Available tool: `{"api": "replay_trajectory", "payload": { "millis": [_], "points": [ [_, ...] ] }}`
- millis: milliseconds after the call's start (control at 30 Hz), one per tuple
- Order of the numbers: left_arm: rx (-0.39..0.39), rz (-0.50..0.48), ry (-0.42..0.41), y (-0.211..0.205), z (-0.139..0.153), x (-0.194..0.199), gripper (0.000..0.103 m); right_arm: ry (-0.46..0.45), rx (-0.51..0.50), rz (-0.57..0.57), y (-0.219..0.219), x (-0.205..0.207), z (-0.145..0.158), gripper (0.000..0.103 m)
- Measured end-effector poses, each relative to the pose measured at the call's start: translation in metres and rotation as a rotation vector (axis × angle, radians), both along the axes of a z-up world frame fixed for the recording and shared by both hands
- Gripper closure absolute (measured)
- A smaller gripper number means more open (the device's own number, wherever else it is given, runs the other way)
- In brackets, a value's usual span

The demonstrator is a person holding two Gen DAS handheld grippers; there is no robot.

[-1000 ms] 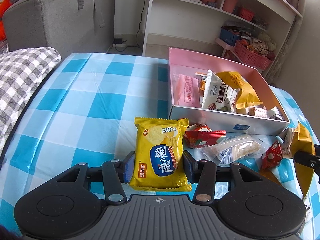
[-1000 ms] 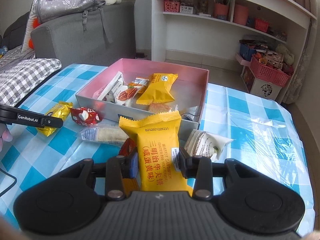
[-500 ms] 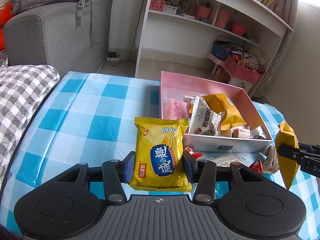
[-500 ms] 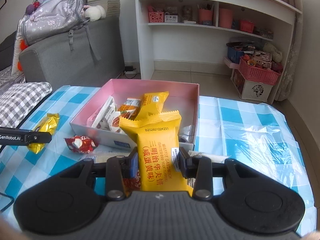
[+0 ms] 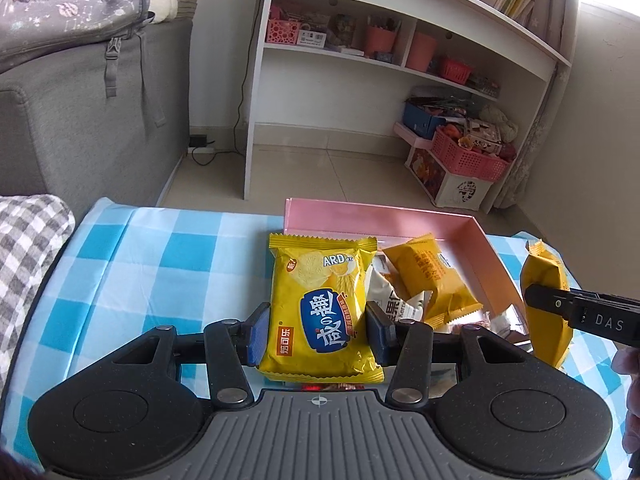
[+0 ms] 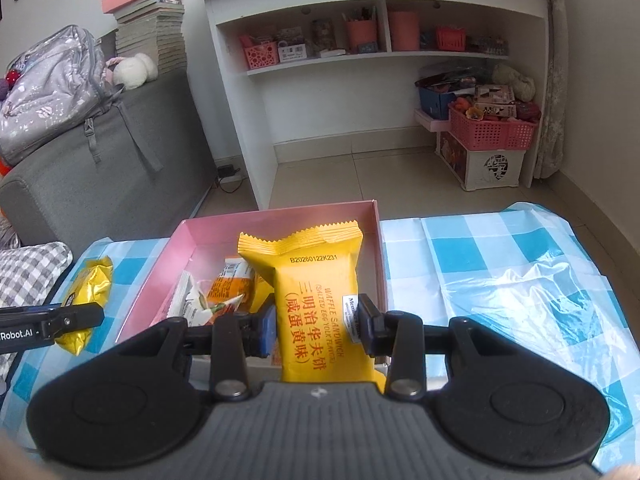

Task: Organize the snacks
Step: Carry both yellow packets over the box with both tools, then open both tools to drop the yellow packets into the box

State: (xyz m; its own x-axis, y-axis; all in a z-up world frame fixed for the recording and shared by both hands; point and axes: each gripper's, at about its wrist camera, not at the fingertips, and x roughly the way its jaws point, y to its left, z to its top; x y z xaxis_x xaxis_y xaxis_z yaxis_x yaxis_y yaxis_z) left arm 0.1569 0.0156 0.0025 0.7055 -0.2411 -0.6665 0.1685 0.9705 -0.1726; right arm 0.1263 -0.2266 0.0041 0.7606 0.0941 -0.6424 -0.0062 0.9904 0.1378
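Now | left gripper (image 5: 316,332) pinches yellow cracker pack (image 5: 320,304) upright above checked tablecloth (image 5: 160,264), beside pink box (image 6: 276,224) | right gripper (image 6: 316,326) clamps waffle sandwich pack (image 6: 316,300) above box | box holds orange-yellow pack (image 5: 432,276), white pack (image 6: 192,304), other wrapped snacks.

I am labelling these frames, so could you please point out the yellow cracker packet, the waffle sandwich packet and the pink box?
yellow cracker packet (image 5: 320,304): left wrist view, blue logo.
waffle sandwich packet (image 6: 316,312): right wrist view, printed front.
pink box (image 6: 276,224): right wrist view, far inner wall.
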Motion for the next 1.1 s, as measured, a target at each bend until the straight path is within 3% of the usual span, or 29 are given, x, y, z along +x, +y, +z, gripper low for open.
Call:
{"api": "replay_trajectory", "payload": {
  "millis": [433, 733, 800, 867, 933, 1100],
  "points": [
    [0.071, -0.074, 0.005, -0.044, -0.028, 0.068, 0.056, 0.016, 0.003, -0.007, -0.003, 0.051, -0.016, 0.067],
    [0.108, -0.082, 0.001, -0.054, -0.036, 0.088, 0.056, 0.007, 0.0, -0.008, -0.002, 0.067, -0.015, 0.067],
    [0.118, -0.088, 0.0, -0.056, -0.036, 0.09, 0.053, 0.003, 0.007, -0.005, -0.001, 0.069, -0.015, 0.066],
    [0.129, -0.092, -0.009, -0.057, -0.035, 0.09, 0.037, -0.004, 0.01, -0.015, -0.001, 0.068, -0.015, 0.059],
    [0.142, -0.089, -0.031, -0.058, -0.033, 0.086, 0.022, -0.013, 0.019, -0.022, -0.001, 0.067, -0.013, 0.039],
    [0.132, -0.093, -0.022, -0.055, -0.028, 0.079, 0.017, -0.019, 0.027, -0.024, -0.003, 0.062, -0.007, 0.032]
  ]
}}
